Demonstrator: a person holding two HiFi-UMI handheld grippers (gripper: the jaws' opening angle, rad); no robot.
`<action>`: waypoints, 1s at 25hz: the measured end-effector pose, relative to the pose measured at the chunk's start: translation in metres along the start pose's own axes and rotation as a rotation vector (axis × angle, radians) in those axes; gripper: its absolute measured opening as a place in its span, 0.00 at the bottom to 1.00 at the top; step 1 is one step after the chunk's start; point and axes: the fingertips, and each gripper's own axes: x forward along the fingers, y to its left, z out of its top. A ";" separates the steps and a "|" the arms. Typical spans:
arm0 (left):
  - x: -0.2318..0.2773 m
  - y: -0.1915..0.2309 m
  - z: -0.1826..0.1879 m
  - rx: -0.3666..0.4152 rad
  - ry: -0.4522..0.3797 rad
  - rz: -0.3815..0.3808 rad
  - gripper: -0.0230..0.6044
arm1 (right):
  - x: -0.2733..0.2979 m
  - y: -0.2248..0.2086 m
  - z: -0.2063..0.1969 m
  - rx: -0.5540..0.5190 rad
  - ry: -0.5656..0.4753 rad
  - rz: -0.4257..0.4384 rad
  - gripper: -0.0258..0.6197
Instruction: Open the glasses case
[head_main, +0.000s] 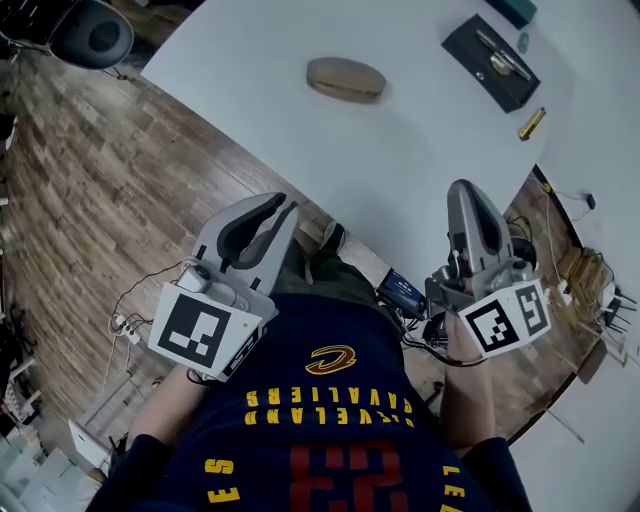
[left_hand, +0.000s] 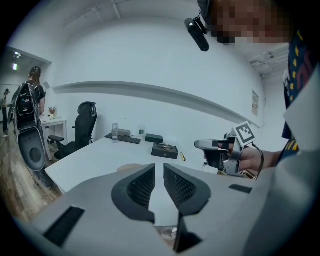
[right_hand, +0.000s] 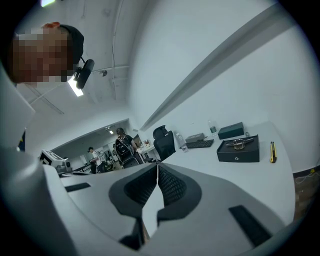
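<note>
- My left gripper holds nothing; its jaws seem a slit apart.
- My right gripper is closed and empty.
- The case lies shut on the table at twelve o'clock, well apart from both.

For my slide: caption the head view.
Left claw and right claw hover near the white table; closed glasses case lies untouched.

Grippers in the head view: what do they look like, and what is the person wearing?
Both the left gripper and right gripper are light grey with tapering jaws and dark ribbed pads. Each carries a white cube with black square markers. The person wears a dark jersey with yellow lettering and red numerals.
</note>
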 end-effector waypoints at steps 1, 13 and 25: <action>0.004 0.002 0.001 0.000 0.006 -0.009 0.14 | 0.003 0.000 0.000 -0.001 0.002 -0.006 0.07; 0.085 0.060 0.000 0.033 0.051 -0.174 0.14 | 0.081 -0.004 -0.008 -0.116 0.074 -0.101 0.07; 0.165 0.134 -0.065 0.282 0.204 -0.237 0.14 | 0.174 -0.030 -0.058 -0.465 0.317 -0.181 0.07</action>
